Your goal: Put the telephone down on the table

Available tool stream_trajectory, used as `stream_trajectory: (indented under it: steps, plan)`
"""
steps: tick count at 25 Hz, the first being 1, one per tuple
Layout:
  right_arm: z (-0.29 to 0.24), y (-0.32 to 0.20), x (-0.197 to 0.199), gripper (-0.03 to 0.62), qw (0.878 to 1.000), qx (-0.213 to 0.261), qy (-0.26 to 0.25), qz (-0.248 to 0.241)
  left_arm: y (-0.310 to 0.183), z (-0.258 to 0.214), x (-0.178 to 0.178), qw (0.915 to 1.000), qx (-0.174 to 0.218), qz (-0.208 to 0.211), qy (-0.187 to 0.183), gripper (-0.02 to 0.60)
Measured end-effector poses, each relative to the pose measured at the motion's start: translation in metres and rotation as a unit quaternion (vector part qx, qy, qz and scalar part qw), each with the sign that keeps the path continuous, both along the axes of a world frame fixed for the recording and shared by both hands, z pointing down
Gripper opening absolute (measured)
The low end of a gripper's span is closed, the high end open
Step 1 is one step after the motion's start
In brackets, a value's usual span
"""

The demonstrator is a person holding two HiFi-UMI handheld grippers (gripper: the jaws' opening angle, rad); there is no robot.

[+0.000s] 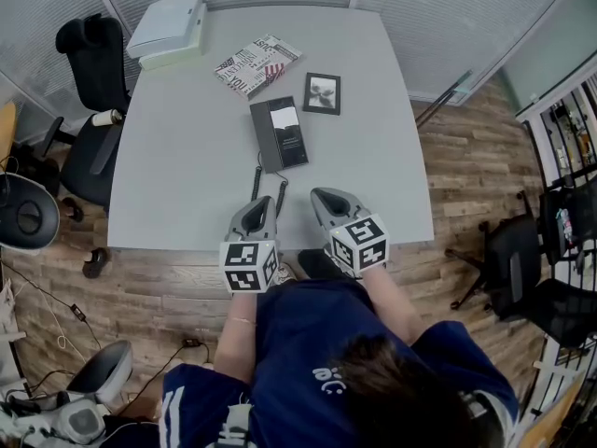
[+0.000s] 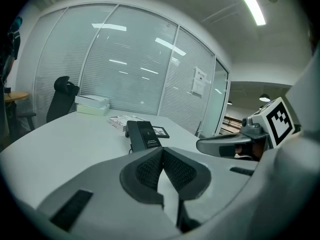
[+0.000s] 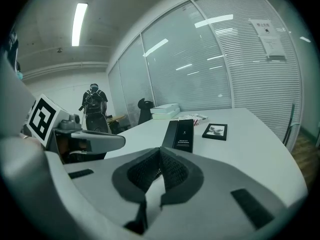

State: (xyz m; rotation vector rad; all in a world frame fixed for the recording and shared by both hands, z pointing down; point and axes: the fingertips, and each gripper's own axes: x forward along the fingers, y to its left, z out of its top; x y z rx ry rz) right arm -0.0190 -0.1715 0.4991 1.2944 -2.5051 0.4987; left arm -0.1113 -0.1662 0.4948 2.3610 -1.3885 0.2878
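On the table (image 1: 177,175), the telephone (image 1: 279,134) lies flat, just ahead of our left gripper (image 1: 265,203) and right gripper (image 1: 324,196). We hold both with the jaws closed together, nothing between them.

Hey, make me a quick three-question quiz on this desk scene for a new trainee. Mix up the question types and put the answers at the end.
1. True or false: the left gripper is holding the telephone.
2. In the head view, which thing lies just right of the telephone? A) a picture frame B) a mug C) a keyboard
3. What is stacked at the far left corner of the table?

Key
1. False. The left gripper and the right gripper are both shut on nothing, and the telephone lies on the table beyond them.
2. A.
3. White boxes.
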Motion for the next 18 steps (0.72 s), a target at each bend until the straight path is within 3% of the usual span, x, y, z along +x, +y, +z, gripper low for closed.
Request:
stream_trajectory:
  steps: [5, 18]
  plan:
    - [-0.002, -0.003, 0.001, 0.008, 1.0, -0.007, -0.026, 0.009, 0.001, 0.002, 0.002, 1.0, -0.004, 0.004, 0.001, 0.003]
    - [0.006, -0.014, 0.009, 0.008, 1.0, -0.007, 0.003, 0.01, -0.007, 0.014, 0.003, 0.9999, -0.012, 0.004, -0.005, 0.003]
